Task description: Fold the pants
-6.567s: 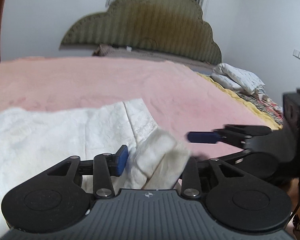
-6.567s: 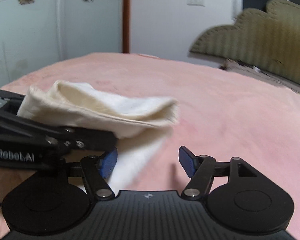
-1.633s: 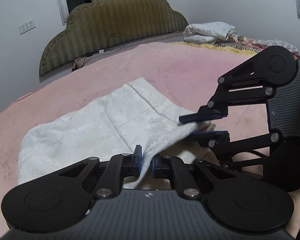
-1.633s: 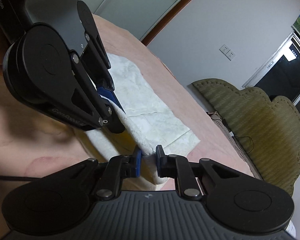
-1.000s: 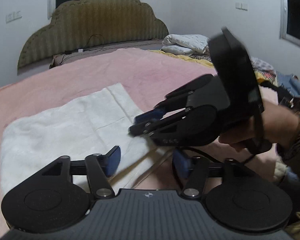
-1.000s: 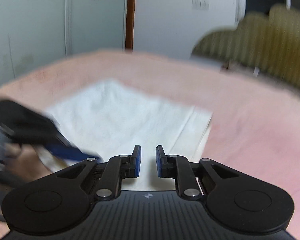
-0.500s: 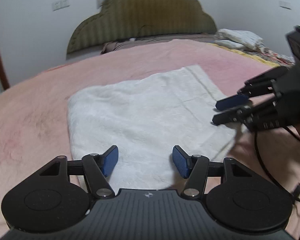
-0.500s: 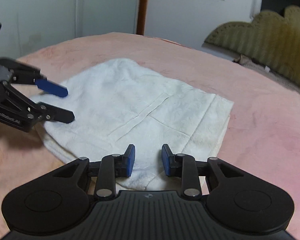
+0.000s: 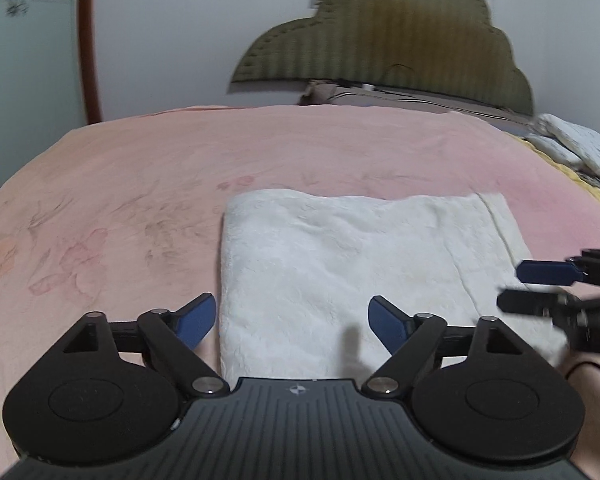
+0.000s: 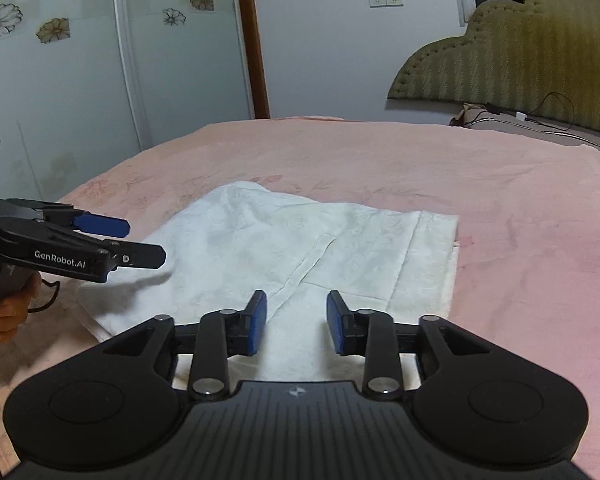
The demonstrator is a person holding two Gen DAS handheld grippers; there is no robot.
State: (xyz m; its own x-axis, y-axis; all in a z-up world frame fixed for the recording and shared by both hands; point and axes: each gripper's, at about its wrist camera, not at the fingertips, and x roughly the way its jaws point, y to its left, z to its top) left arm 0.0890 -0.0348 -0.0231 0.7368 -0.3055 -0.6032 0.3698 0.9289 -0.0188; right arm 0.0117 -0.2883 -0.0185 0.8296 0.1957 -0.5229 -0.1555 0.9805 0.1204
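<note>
The white pants [image 9: 340,264] lie folded into a flat rectangle on the pink bed cover [image 9: 120,184]. They also show in the right wrist view [image 10: 300,248], with a seam running down the top layer. My left gripper [image 9: 292,320] is open and empty, just above the near left edge of the pants. It appears at the left of the right wrist view [image 10: 140,240]. My right gripper [image 10: 296,324] is open and empty above the near edge of the pants. Its fingers enter the left wrist view at the right [image 9: 540,284].
An olive padded headboard [image 9: 384,48] stands at the far end of the bed. Pillows [image 9: 572,144] lie at the far right. A wardrobe with flower-patterned doors [image 10: 80,60] stands beyond the left side of the bed. A cable [image 10: 556,120] lies near the headboard.
Both grippers let go of the pants and drew back from them. The pants now lie flat and folded. Both sets of jaws have opened wider.
</note>
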